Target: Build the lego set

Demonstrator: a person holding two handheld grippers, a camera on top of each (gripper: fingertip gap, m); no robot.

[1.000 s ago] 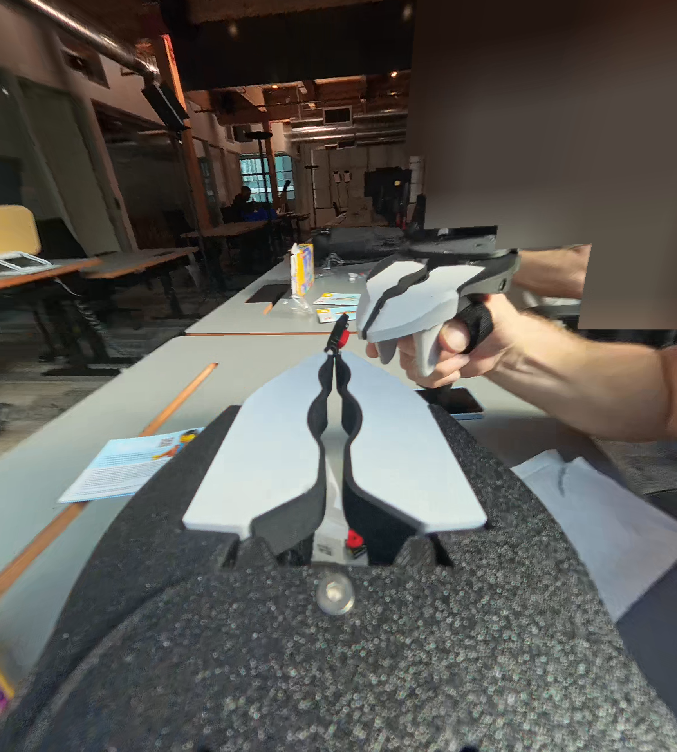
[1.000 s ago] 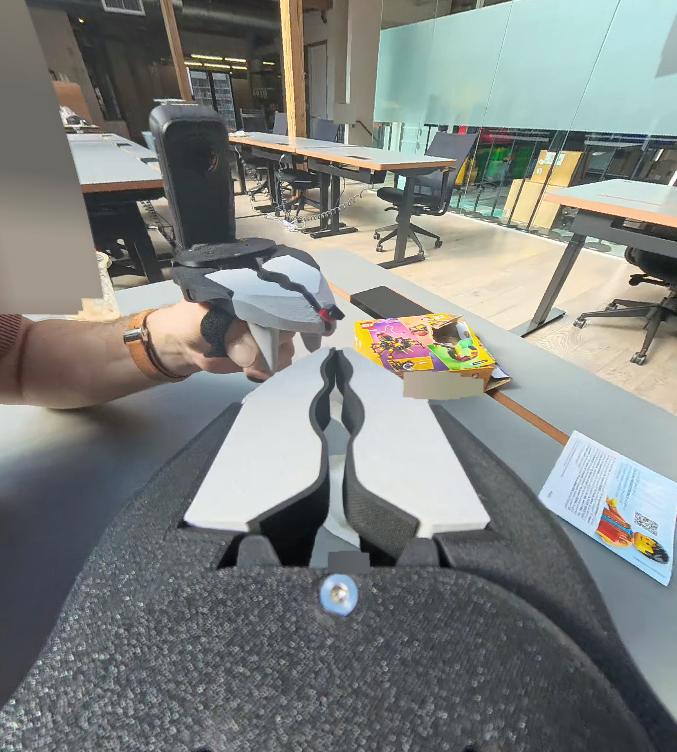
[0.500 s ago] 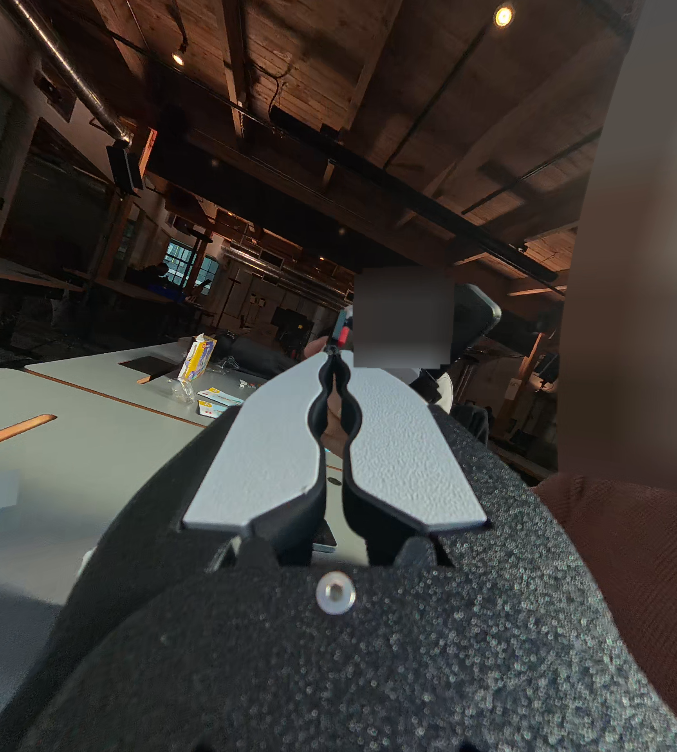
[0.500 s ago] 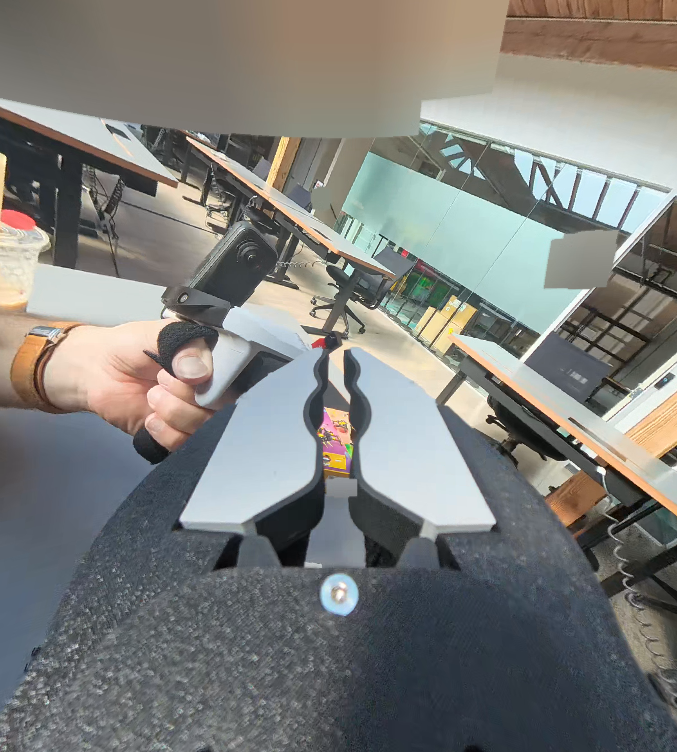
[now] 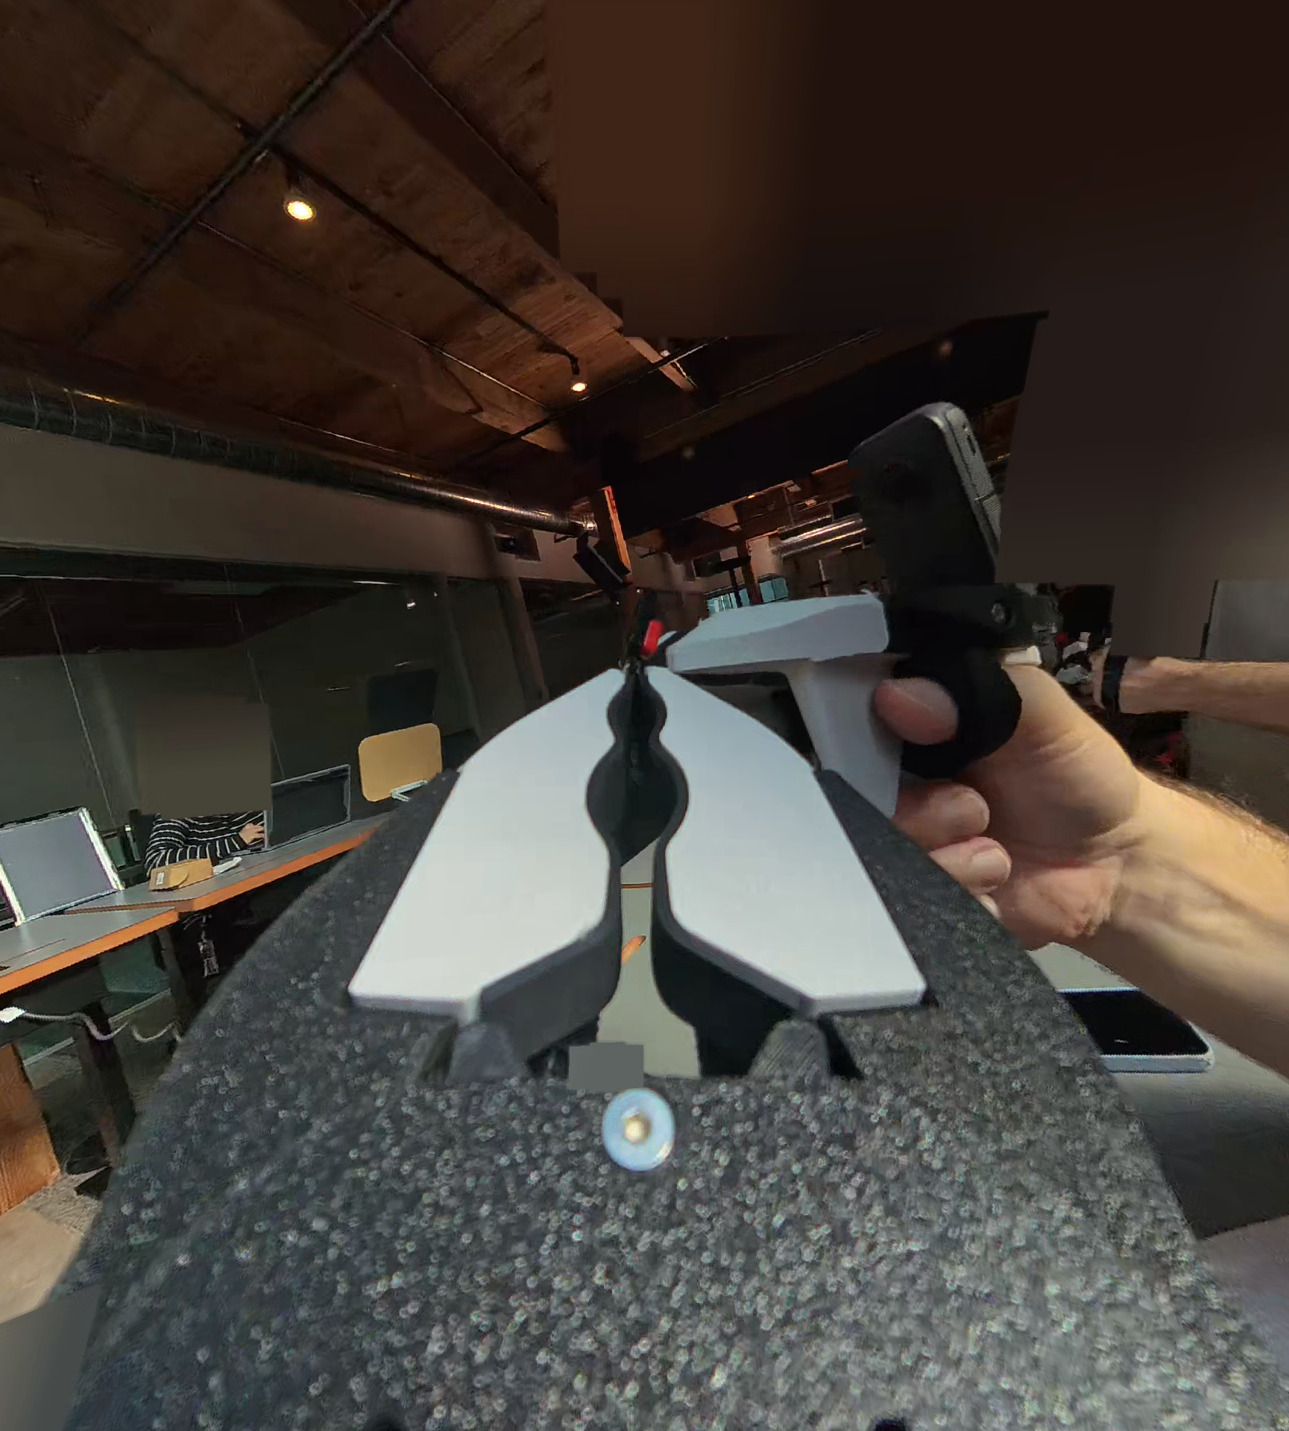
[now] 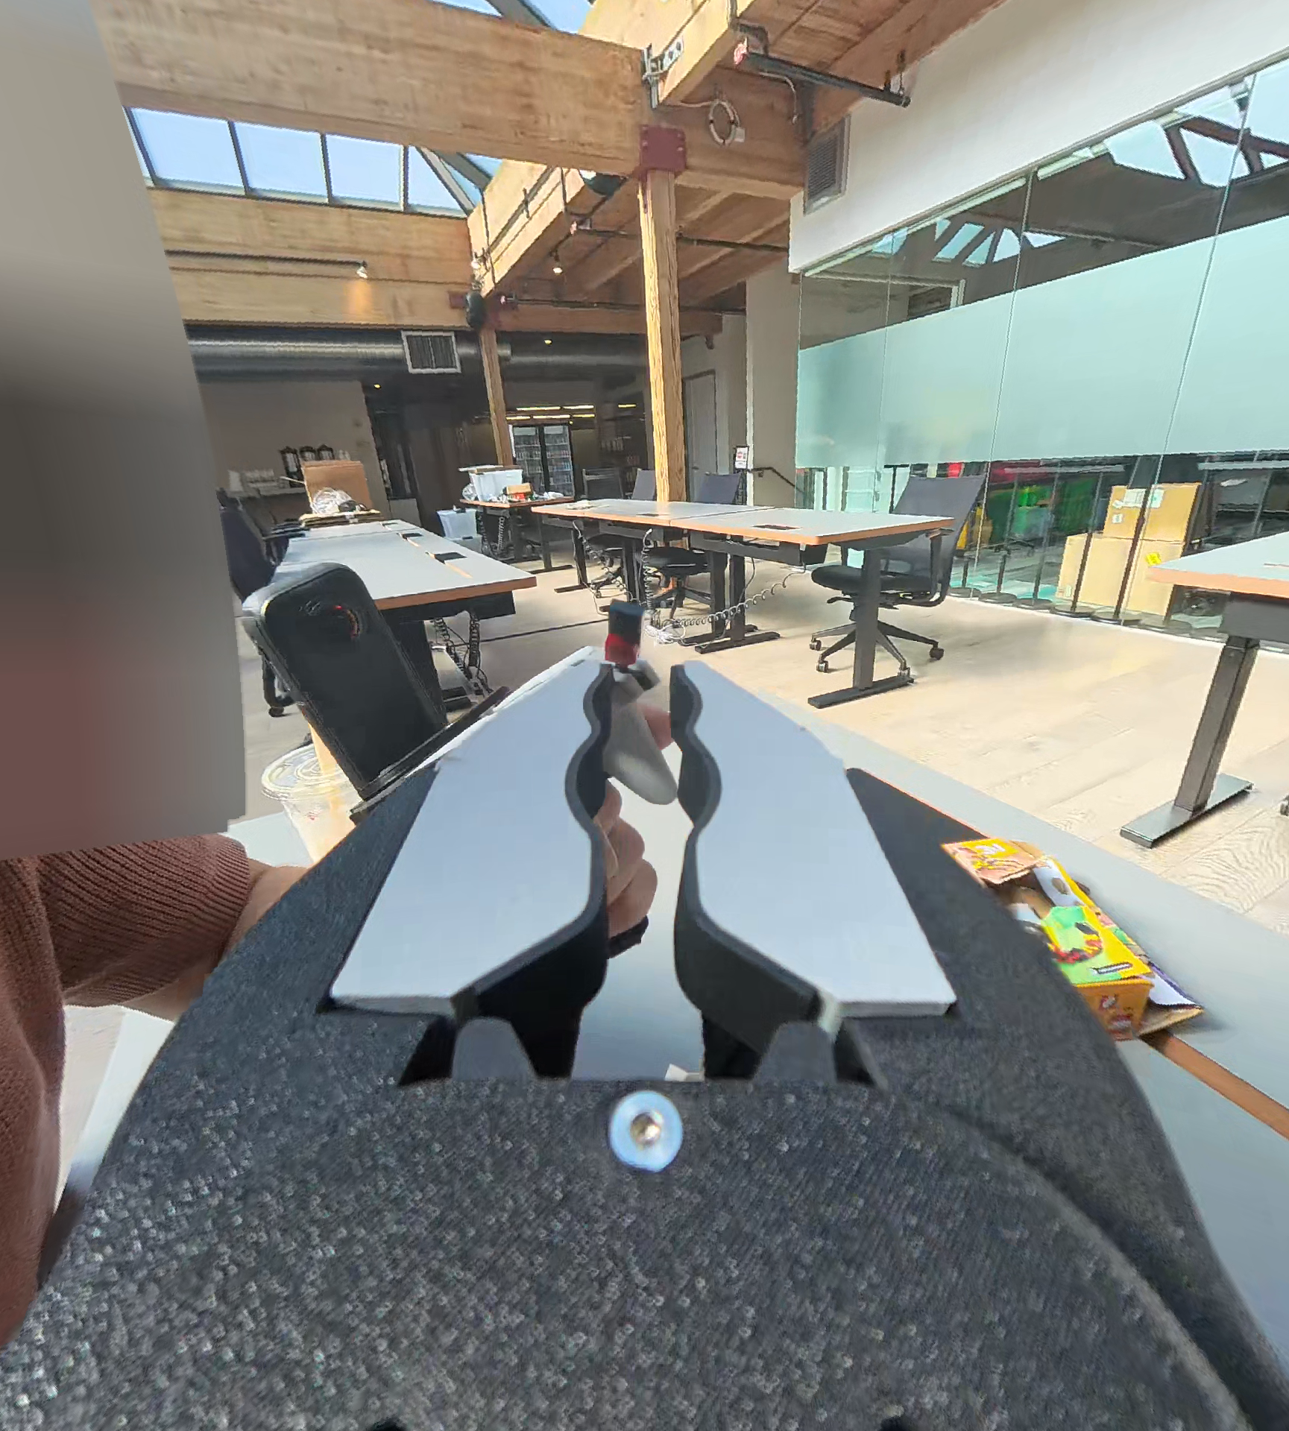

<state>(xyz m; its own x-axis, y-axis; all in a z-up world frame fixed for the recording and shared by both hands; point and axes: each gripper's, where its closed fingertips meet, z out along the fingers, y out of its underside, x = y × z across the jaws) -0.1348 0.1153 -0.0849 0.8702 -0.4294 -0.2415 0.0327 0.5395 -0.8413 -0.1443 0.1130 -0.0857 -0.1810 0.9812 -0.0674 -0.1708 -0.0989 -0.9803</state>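
While the left claw (image 5: pixel 637 672) pinches a small black-and-red Lego piece (image 5: pixel 647 633) above the worktop (image 6: pixel 1245 1076), the right claw (image 6: pixel 633 672) stands spread beside it; a careless nudge could dislodge it.

An open-plan office in a converted timber-framed loft. Rows of grey height-adjustable desks (image 6: pixel 742 523) with wood-coloured edges stand on a pale plank floor (image 6: pixel 1051 720), with black swivel chairs (image 6: pixel 889 573) drawn up to them. Heavy wooden beams (image 6: pixel 362 77) and a post (image 6: pixel 660 325) carry a ceiling with skylights (image 6: pixel 277 155); a frosted glass partition (image 6: pixel 1090 364) closes off side rooms. The left wrist view shows a plank ceiling (image 5: pixel 238 193), an exposed duct (image 5: pixel 238 457) and a seated person (image 5: pixel 199 832) at a desk.
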